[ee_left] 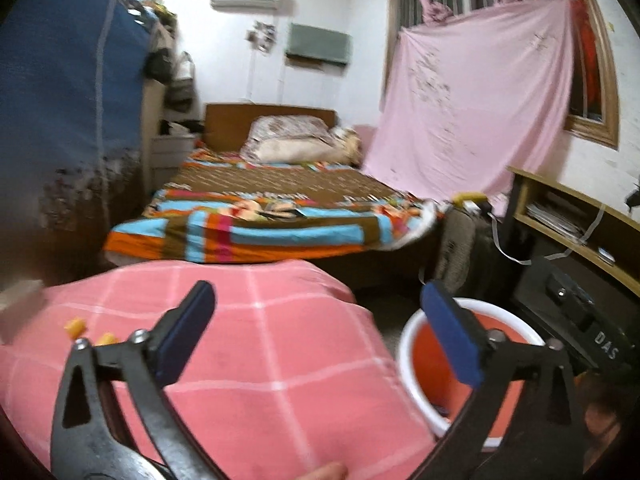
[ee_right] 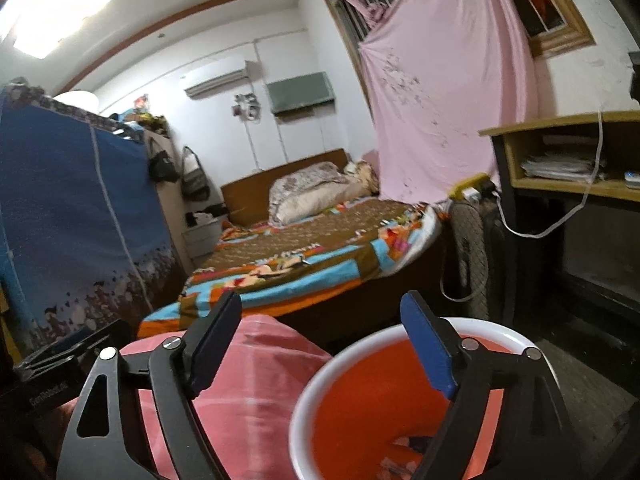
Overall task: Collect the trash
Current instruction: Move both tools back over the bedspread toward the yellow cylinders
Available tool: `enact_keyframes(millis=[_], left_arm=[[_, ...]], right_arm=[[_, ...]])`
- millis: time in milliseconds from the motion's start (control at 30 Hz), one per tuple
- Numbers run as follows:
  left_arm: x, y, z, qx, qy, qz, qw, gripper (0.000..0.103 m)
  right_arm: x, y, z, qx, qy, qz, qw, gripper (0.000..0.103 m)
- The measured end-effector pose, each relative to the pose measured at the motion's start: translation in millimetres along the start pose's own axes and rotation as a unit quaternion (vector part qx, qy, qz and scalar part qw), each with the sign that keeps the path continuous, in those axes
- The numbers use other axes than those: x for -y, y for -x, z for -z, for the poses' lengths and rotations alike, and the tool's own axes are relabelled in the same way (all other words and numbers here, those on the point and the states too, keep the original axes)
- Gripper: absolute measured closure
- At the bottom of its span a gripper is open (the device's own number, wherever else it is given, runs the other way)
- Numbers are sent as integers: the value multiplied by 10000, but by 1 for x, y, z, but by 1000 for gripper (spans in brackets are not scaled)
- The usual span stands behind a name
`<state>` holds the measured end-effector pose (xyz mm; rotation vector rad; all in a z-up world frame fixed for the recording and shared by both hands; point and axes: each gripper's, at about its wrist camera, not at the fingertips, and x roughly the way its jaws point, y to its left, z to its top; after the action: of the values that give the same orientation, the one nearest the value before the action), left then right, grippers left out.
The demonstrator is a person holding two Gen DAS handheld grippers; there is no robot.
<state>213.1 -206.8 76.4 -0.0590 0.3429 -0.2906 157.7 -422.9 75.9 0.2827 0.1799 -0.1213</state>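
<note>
A red bucket with a white rim (ee_right: 320, 376) stands on the floor beside a surface covered by a pink checked cloth (ee_left: 260, 360). Scraps lie at the bucket's bottom (ee_right: 404, 444). My right gripper (ee_right: 320, 344) hangs over the bucket's left rim, open, with nothing between its blue pads. My left gripper (ee_left: 316, 336) is open and bare above the cloth's right edge; the bucket (ee_left: 408, 340) sits behind its right finger. Two small yellow bits (ee_left: 76, 326) rest on the cloth at the left. The other gripper's black frame (ee_right: 60, 360) shows at the lower left of the right wrist view.
A bed with a striped colourful blanket (ee_left: 256, 216) lies ahead. A blue fabric wardrobe (ee_left: 60, 100) stands at the left. A wooden desk with papers (ee_right: 560, 160), a dark box beneath (ee_left: 580, 312) and a floor fan (ee_right: 468, 248) crowd the right. Pink sheet (ee_left: 480, 100) covers the window.
</note>
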Motion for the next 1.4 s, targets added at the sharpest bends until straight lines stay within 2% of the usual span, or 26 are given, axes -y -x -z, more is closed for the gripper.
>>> enact_keyframes(millis=[67, 100, 133, 467, 767, 1133, 1300, 1400], left_arm=[[-10, 7, -1, 139, 32, -148, 9998, 12], [-17, 11, -2, 205, 49, -219, 9995, 12], [-21, 14, -3, 248, 62, -260, 9993, 12], [-85, 54, -6, 878, 32, -866, 9924, 12], [-156, 73, -7, 1002, 237, -1229, 9871, 12], [-229, 87, 3, 1106, 403, -1484, 9819, 12], [-250, 82, 10, 987, 444, -1481, 9830, 12], [-258, 77, 13, 935, 481, -1428, 9842, 13]], right_arm=[[-12, 0, 0, 129, 48, -114, 9998, 9], [-17, 1, 1, 195, 59, -173, 9996, 2], [-21, 1, 0, 246, 68, -224, 9994, 0], [-83, 4, 6, 722, 297, -948, 9924, 0], [-138, -3, 13, 762, 400, -1232, 9886, 0], [-231, -22, 38, 552, 1301, -1716, 9750, 0], [-263, -40, 57, 159, 1807, -1905, 9648, 0], [-271, -54, 72, -250, 1998, -1973, 9594, 2]])
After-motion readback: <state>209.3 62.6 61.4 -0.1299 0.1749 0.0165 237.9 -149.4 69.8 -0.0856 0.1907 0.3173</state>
